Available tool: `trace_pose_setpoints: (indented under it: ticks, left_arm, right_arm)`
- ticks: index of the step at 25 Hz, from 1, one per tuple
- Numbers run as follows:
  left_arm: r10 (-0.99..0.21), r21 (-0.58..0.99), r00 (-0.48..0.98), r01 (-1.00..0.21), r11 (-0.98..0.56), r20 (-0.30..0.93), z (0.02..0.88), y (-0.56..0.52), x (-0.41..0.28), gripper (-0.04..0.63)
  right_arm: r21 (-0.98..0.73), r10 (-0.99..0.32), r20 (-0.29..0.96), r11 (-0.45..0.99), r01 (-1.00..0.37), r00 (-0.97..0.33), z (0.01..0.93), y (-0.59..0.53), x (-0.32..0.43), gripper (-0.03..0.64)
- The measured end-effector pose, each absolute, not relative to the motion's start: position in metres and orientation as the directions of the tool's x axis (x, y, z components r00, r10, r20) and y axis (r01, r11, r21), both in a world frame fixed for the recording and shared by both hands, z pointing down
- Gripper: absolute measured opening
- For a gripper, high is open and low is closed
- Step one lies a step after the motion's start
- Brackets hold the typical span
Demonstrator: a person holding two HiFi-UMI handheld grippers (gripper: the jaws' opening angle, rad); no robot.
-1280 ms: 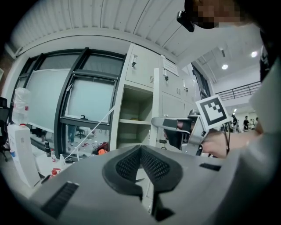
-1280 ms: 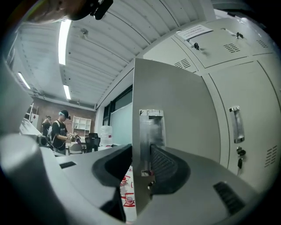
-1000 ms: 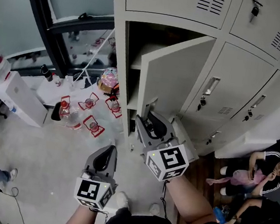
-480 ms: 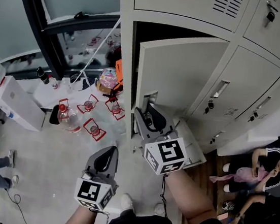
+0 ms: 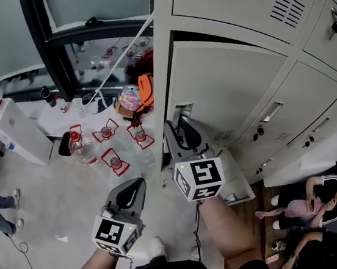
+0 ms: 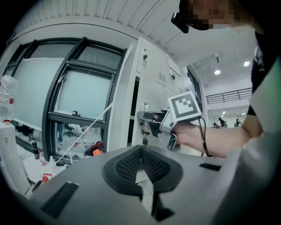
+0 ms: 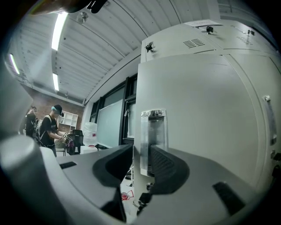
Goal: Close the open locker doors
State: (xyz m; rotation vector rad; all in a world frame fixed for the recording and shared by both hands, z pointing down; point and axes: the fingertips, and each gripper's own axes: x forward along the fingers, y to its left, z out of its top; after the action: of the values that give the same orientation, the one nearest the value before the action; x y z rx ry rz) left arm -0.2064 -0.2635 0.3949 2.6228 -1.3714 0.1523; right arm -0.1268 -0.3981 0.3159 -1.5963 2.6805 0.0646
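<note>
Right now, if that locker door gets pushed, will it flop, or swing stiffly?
The locker door looks like flat sheet metal, so probably stiff. It hangs nearly shut, so it likely swings easily. Its handle, between the right gripper's jaws, seems smooth, perhaps slippery.

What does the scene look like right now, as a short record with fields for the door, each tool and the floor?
locker door: almost shut, dark gap along its top
right tool: clamped on the door's free edge, by the handle
left tool: shut, empty, clear of the door
floor: bottles to the door's left in the head view
</note>
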Motion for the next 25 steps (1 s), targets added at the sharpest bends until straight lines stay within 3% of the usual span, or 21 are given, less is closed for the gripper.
trace_pose_setpoints:
  ticks: [25]
  left_arm:
    - [-0.785,0.115,0.596,-0.803,-0.585,0.17,0.407,-0.309,-0.225,0.005]
  right_arm:
    - [0.029,-0.899,-0.062,0.432,-0.902,-0.433,0.319,-0.449,-0.135,0.144]
